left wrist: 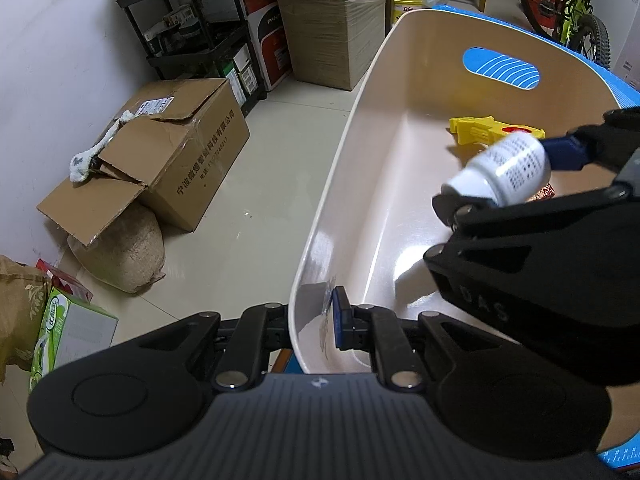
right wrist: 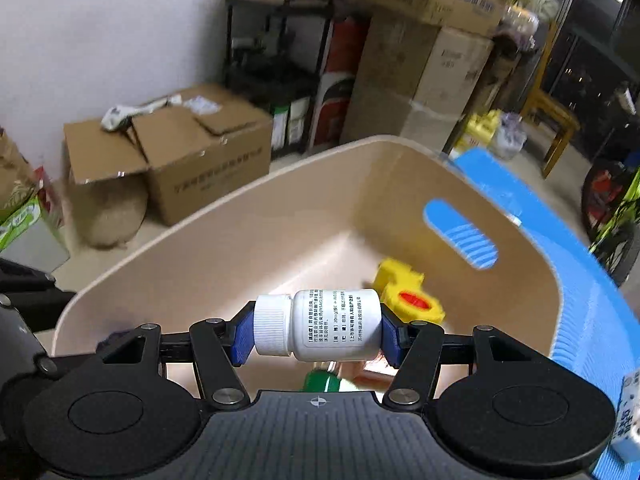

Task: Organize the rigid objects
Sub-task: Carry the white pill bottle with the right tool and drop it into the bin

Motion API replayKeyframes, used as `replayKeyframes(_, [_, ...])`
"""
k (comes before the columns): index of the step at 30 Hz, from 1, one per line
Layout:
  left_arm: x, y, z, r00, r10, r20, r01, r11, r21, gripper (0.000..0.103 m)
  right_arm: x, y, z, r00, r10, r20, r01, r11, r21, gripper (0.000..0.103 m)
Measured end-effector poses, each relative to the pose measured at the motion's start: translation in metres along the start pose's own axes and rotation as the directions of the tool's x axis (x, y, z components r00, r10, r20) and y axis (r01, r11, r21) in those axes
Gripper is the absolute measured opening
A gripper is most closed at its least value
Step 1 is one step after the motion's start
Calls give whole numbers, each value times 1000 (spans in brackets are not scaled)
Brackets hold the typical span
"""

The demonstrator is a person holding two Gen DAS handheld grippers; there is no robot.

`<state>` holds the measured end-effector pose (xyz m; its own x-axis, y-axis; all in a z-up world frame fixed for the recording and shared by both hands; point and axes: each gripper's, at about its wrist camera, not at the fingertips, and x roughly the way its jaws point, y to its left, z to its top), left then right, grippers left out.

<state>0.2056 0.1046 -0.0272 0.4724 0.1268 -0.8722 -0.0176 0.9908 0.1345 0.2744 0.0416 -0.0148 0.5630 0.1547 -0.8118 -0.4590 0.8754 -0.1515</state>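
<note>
While left gripper (left wrist: 320, 322) fingers pinch bin (left wrist: 360, 128) rim, right gripper (right wrist: 318, 330) fingers clamp bottle (right wrist: 320, 326) above it

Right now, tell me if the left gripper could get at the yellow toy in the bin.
Probably not as is: the left gripper is clamped on the bin's near wall, and the right gripper holding the white bottle hangs before the yellow toy.

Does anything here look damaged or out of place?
Yes: the brown cardboard box on the floor by the wall is torn open, flaps crumpled, with a white rag draped over it. The beige plastic bin looks intact.
</note>
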Motion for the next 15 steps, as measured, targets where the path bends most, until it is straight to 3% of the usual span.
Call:
replayKeyframes(10, [-1, -5, 0, 1000, 6, 0, -6, 1000, 5, 16, 20, -9, -8, 993, 27, -114, -21, 998, 53, 64])
replayKeyframes(15, [-2, -5, -1, 1000, 5, 0, -5, 1000, 4, 16, 21, -17, -11, 993, 32, -117, -22, 996, 87, 70])
